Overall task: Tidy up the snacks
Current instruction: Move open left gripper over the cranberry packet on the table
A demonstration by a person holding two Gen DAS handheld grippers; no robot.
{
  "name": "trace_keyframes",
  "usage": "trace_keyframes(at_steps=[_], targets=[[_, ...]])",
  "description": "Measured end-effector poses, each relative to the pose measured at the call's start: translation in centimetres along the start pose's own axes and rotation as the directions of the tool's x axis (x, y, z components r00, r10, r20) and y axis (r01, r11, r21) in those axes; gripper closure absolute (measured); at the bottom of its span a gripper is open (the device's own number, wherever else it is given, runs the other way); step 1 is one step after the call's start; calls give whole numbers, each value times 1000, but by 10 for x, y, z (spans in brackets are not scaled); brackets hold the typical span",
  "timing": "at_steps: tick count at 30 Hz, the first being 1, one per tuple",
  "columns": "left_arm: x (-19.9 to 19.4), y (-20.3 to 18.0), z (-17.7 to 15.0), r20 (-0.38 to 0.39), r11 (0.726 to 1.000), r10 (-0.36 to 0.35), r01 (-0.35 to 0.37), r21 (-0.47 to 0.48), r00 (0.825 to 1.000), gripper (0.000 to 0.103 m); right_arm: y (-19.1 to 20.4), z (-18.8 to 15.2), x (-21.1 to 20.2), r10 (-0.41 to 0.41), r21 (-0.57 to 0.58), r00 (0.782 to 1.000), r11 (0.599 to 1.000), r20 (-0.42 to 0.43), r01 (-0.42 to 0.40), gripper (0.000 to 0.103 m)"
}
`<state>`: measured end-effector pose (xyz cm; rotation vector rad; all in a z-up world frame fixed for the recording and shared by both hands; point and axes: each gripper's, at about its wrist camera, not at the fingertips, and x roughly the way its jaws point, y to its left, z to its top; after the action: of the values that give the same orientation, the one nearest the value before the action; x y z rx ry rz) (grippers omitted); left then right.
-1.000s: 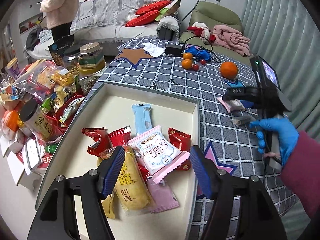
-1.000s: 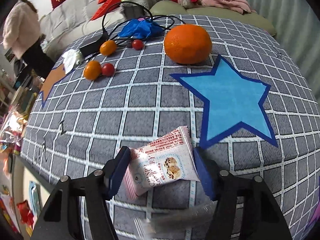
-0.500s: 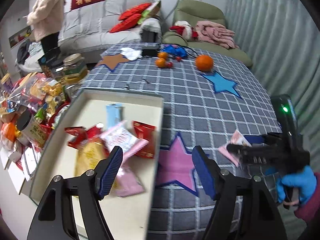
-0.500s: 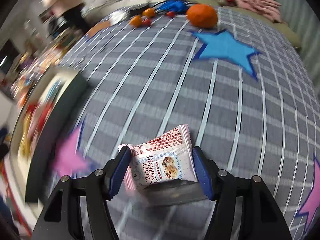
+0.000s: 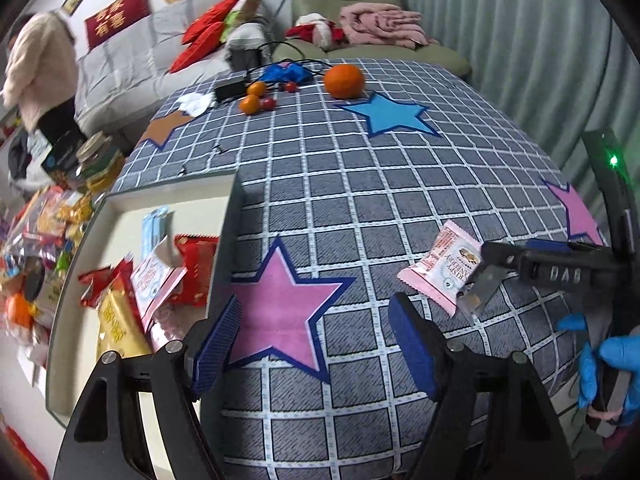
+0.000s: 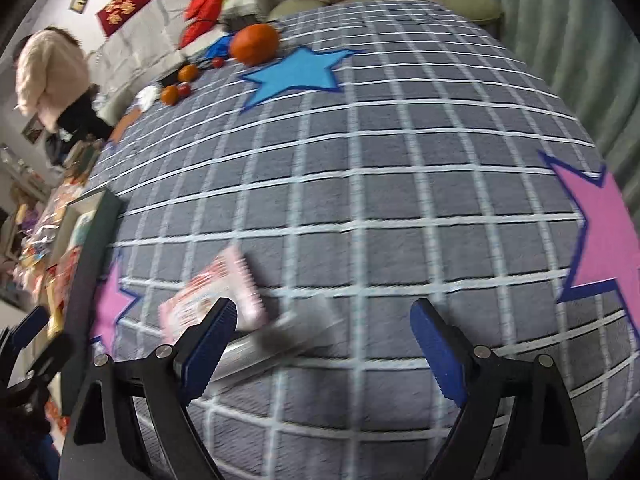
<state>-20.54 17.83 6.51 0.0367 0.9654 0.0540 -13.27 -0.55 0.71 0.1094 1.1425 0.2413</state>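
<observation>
A pink-edged cranberry crisp packet (image 5: pixel 445 270) lies on the checked tablecloth, right of the pink star. It shows blurred in the right wrist view (image 6: pixel 216 294), just ahead of the left fingertip. My right gripper (image 6: pixel 324 334) is open and empty beside it; it also shows in the left wrist view (image 5: pixel 520 264). My left gripper (image 5: pixel 316 340) is open and empty above the pink star. The white tray (image 5: pixel 176 188) at left holds several snack packets (image 5: pixel 160 280).
An orange (image 5: pixel 344 80), small tangerines and cherry tomatoes (image 5: pixel 256 98), a blue glove and cables lie at the table's far end. Jars and bagged snacks (image 5: pixel 48 216) crowd the left edge. A person stands by the sofa at the back left.
My right gripper has opened and let go of the pink packet, which now lies on the cloth. My left gripper has swung right, off the tray and over the pink star.
</observation>
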Motion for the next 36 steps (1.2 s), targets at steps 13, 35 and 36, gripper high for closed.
trace_keyframes(at_steps=[13,35,36], targets=[[40,-78,26,-40,952,-102,109,286,994,21,-37,-16,-23,-144,-93,987,984,66,150,13],[98,-40,32,-125,999,-54,53,-9,991,18,42,-28,4,-122,-554,985,815,120,168,13],[98,-37,31,-123,998,-54,52,-22,991,18,40,-22,12,-139,-543,984,821,108,176,12]])
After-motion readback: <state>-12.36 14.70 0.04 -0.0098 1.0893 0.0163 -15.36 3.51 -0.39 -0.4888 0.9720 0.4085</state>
